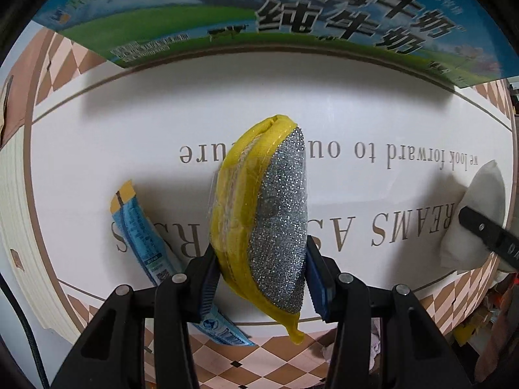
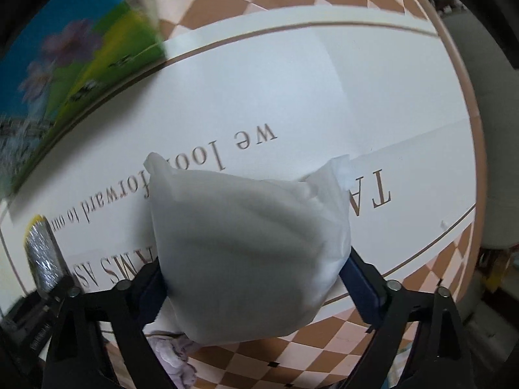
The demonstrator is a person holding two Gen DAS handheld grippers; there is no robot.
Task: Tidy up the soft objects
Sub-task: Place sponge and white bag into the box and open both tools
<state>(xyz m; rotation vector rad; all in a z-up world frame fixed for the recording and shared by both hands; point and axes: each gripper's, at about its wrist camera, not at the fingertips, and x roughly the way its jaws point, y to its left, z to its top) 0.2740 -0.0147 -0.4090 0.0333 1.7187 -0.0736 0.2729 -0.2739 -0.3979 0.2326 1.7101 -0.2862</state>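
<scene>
Left claw (image 1: pixel 259 278) is pinching a yellow scrubber (image 1: pixel 259 223) with a glittery silver face, blue pads pressed on both sides, and it hangs nose-down over the white worktop (image 1: pixel 373 120). Right claw (image 2: pixel 256 275) has a white pouch (image 2: pixel 253 243) between its pads; both pads look to be touching the bag, so I'd call it a wide grip on it, though that view is blurry and I wouldn't swear how firm it is.

Both soft things are off the surface and carried, so my read is we're mid-transport, each hand with one item. The printed milk box (image 1: pixel 227 16) sits at the far edge of the worktop, which looks like the likely drop spot, but that's a guess. Next move probably means getting each item over wherever it belongs and letting go cleanly. The pouch is floppy and may sag or snag on the way in.

View differences: only the left cam shows the blue sachet (image 1: pixel 142 233) lying flat on the worktop, just beside the scrubber, plus the right claw's finger and the pouch off at the edge. Only the right cam shows some pale lilac cloth (image 2: pixel 175 353) down below the claw, and it catches the scrubber only as a smeared sliver at far left.
</scene>
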